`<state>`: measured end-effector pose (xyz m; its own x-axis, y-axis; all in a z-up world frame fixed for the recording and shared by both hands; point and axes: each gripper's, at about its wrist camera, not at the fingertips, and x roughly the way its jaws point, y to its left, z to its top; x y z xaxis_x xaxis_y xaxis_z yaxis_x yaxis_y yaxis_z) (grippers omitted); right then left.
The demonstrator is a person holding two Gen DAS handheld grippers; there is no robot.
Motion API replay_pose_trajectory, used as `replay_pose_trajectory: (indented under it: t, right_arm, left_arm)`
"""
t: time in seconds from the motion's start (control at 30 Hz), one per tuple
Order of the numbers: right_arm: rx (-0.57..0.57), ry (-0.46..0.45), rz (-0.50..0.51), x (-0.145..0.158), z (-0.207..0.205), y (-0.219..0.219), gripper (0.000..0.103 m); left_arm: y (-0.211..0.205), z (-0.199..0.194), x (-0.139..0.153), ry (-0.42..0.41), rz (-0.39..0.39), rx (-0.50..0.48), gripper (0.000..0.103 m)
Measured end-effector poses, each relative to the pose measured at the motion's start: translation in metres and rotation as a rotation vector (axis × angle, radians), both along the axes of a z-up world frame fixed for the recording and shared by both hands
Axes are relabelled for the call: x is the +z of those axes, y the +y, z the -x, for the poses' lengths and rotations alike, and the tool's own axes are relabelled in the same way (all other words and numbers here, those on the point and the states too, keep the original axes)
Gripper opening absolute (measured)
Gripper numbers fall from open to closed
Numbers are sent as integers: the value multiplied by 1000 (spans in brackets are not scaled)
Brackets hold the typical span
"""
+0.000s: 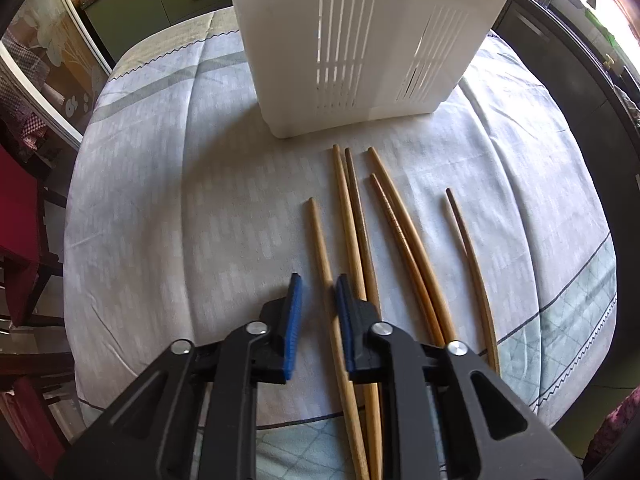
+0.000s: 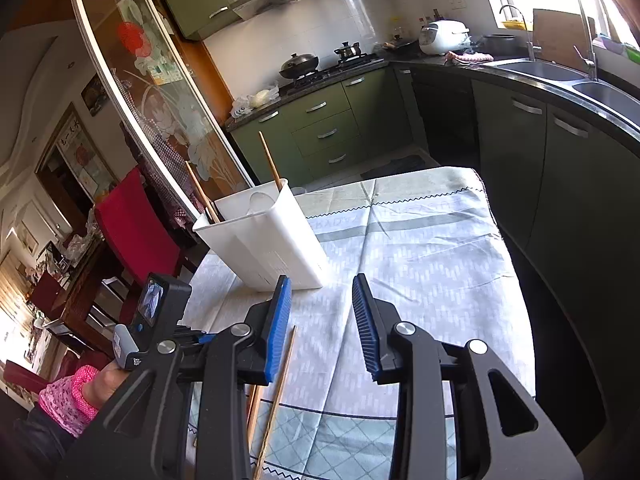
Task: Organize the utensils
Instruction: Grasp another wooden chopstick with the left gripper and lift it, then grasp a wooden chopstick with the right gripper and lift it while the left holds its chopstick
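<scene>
Because each chopstick [image 1: 320, 248] is light, stiff and smooth enough to roll, I'd pinch the leftmost one near mid-shaft. Six lie side by side at centre frame on the clothed desk [image 1: 160, 200], just below the white utensil holder [image 1: 352, 52]. My left claw [image 1: 316, 292], pointing steeply down from the bottom edge, has its pads together around that stick. My right claw [image 2: 322, 308], angled more shallowly, stands apart and empty; two sticks already stand in the holder.
</scene>
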<state>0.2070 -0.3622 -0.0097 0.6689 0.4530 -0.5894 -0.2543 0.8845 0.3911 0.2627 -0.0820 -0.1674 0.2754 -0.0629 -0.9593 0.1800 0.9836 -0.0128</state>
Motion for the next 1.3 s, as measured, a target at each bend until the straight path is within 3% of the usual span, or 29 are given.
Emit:
replay_pose_trajectory:
  t: [0.27,0.53,0.77,1.07,1.3]
  right_arm:
    - [0,15,1,-5,-1,-1,33]
    - [78,89,64,-25,-11,31,36]
    - [141,209,163,-70,-27,75,35]
    - [209,320,307,-125,-47,133,35]
    - [230,363,389,-148,-61,167,35]
  left_arm:
    - [10,7,13,-36,45,17,7]
    - [31,36,80,-282,81,53,6]
    - [57,78,125,-501,120,93,6]
    - [72,111,135,-630,133,117,6]
    - [87,129,139,-691,133,124,6]
